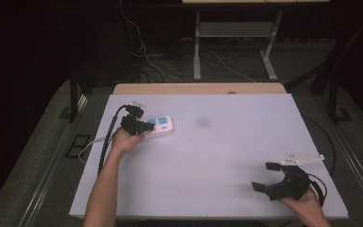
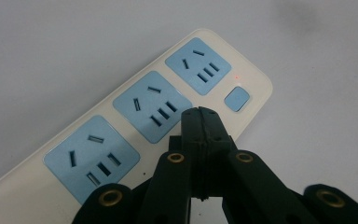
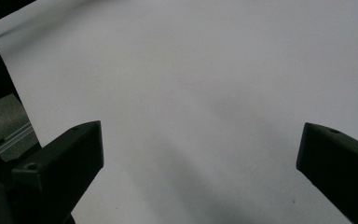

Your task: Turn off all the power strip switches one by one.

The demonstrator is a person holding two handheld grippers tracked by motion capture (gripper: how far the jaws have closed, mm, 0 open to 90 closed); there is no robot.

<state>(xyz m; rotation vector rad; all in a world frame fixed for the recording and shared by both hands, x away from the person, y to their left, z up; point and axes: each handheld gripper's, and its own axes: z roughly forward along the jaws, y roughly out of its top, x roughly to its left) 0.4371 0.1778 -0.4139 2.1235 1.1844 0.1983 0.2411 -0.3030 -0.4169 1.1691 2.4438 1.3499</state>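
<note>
Looking down from the high view, I lose the left end of the power strip (image 1: 163, 125) behind my left gripper (image 1: 144, 126) and the hand holding it, so I can't tell how far the strip runs or where its cord joins. A white cord (image 1: 89, 144) loops off the table's (image 1: 217, 156) left edge, but its end near the strip is hidden. In the left gripper view the jaws are pressed together with no gap, their tips over the strip's near edge between the middle socket (image 2: 151, 106) and the switch (image 2: 237, 98); whether they touch the casing I can't tell. The strip is cream with three blue socket faces and a small blue square switch at one end, a tiny red light (image 2: 237, 77) beside it. Its other end is cut off by the frame. It lies flat at the far left of the white table. My right gripper (image 1: 268, 176) sits at the near right corner, well apart from the strip, jaws spread wide over bare tabletop with nothing between them.
</note>
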